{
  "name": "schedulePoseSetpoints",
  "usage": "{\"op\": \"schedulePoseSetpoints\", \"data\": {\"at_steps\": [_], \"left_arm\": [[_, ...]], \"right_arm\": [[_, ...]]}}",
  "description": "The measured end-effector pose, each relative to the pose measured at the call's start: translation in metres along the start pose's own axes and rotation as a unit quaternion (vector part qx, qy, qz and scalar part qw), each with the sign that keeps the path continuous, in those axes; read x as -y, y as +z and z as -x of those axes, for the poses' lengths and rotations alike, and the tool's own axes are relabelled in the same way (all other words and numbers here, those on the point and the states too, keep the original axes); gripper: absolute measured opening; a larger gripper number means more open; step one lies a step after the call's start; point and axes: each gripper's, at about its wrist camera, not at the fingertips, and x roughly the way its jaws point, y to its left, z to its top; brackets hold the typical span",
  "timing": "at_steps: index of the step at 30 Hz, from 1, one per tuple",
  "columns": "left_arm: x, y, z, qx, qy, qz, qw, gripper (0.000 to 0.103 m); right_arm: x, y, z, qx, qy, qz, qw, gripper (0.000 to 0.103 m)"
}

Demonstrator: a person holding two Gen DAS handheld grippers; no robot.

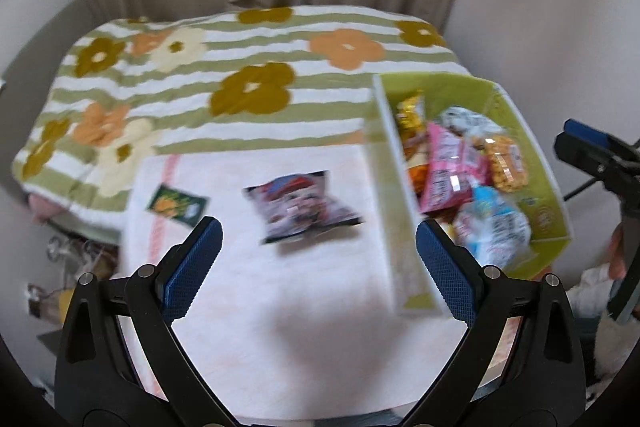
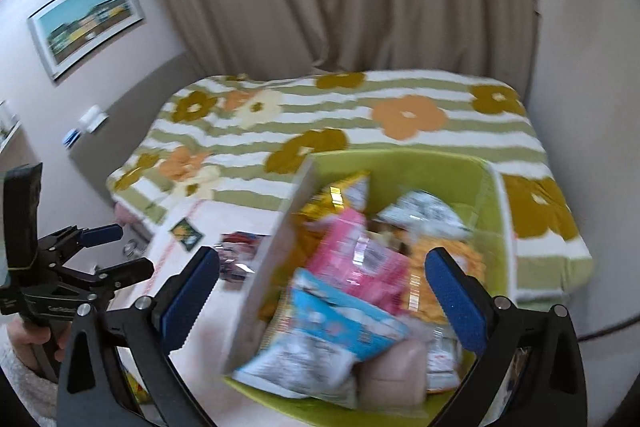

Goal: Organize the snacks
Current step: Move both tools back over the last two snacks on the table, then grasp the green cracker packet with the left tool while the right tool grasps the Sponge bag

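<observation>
In the left wrist view the left gripper hangs with its fingers spread wide and empty above a white cloth, where a dark snack bag lies at frame centre and a small green packet lies to its left. The green box at the right holds a heap of snack packets, among them a pink packet. In the right wrist view the right gripper is released, its fingers wide apart over the box with nothing between them.
</observation>
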Motion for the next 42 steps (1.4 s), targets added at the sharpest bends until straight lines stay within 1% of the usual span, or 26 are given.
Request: {"op": "schedulePoseSetpoints", "data": {"at_steps": [3,7,9,12,15,18,20,23,25,27,29,30,31,33,36,40,41,42], "left_arm": [[-0.026,-0.007,0.008,0.002,0.014,0.014,0.9998,0.097],[-0.059,-0.015,0.009,-0.002,0.029,0.022,0.9993,0.097],[-0.075,-0.017,0.006,-0.005,0.030,0.025,0.9992,0.097],[-0.106,-0.016,-0.004,-0.013,0.020,0.022,0.9995,0.097],[-0.132,-0.011,-0.019,-0.030,0.018,0.002,0.9994,0.097],[-0.160,-0.002,-0.039,-0.051,0.007,-0.031,0.9982,0.097],[-0.175,0.004,-0.056,-0.067,-0.003,-0.064,0.9957,0.097],[-0.190,0.011,-0.084,-0.094,-0.017,-0.130,0.9869,0.097],[-0.194,0.013,-0.106,-0.114,-0.031,-0.183,0.9760,0.097],[-0.197,0.014,-0.124,-0.129,-0.045,-0.233,0.9627,0.097],[-0.198,0.014,-0.142,-0.141,-0.057,-0.287,0.9458,0.097],[-0.199,0.014,-0.153,-0.147,-0.061,-0.318,0.9347,0.097],[-0.200,0.014,-0.161,-0.151,-0.065,-0.341,0.9258,0.097],[-0.201,0.016,-0.173,-0.158,-0.076,-0.374,0.9105,0.097],[-0.199,0.016,-0.192,-0.160,-0.082,-0.431,0.8842,0.097],[-0.190,0.007,-0.217,-0.175,-0.105,-0.495,0.8444,0.097],[-0.188,0.005,-0.220,-0.176,-0.109,-0.504,0.8385,0.096],[-0.186,0.003,-0.225,-0.179,-0.114,-0.515,0.8308,0.095]], "right_arm": [[-0.025,0.002,-0.006,-0.003,0.018,0.016,1.000,0.102],[-0.055,0.005,-0.020,-0.010,0.036,0.027,0.999,0.102],[-0.068,0.007,-0.030,-0.018,0.041,0.033,0.998,0.102],[-0.089,0.010,-0.051,-0.032,0.043,0.036,0.998,0.102],[-0.108,0.015,-0.080,-0.049,0.032,0.031,0.998,0.102],[-0.120,0.018,-0.108,-0.069,0.019,0.019,0.997,0.102],[-0.127,0.019,-0.128,-0.087,0.011,0.013,0.996,0.102],[-0.137,0.017,-0.158,-0.116,-0.013,0.009,0.993,0.102],[-0.143,0.015,-0.180,-0.138,-0.026,0.004,0.990,0.102],[-0.144,0.012,-0.194,-0.154,-0.034,0.000,0.988,0.102],[-0.145,0.009,-0.212,-0.173,-0.051,0.001,0.984,0.102],[-0.145,0.007,-0.217,-0.180,-0.056,0.001,0.982,0.102],[-0.143,0.004,-0.227,-0.192,-0.062,-0.001,0.979,0.102],[-0.139,0.001,-0.238,-0.207,-0.063,-0.013,0.976,0.102],[-0.135,-0.004,-0.251,-0.220,-0.058,-0.035,0.973,0.102],[-0.133,-0.008,-0.261,-0.234,-0.074,-0.037,0.969,0.102],[-0.132,-0.009,-0.264,-0.240,-0.080,-0.036,0.967,0.102],[-0.132,-0.010,-0.267,-0.245,-0.083,-0.036,0.965,0.102]]}}
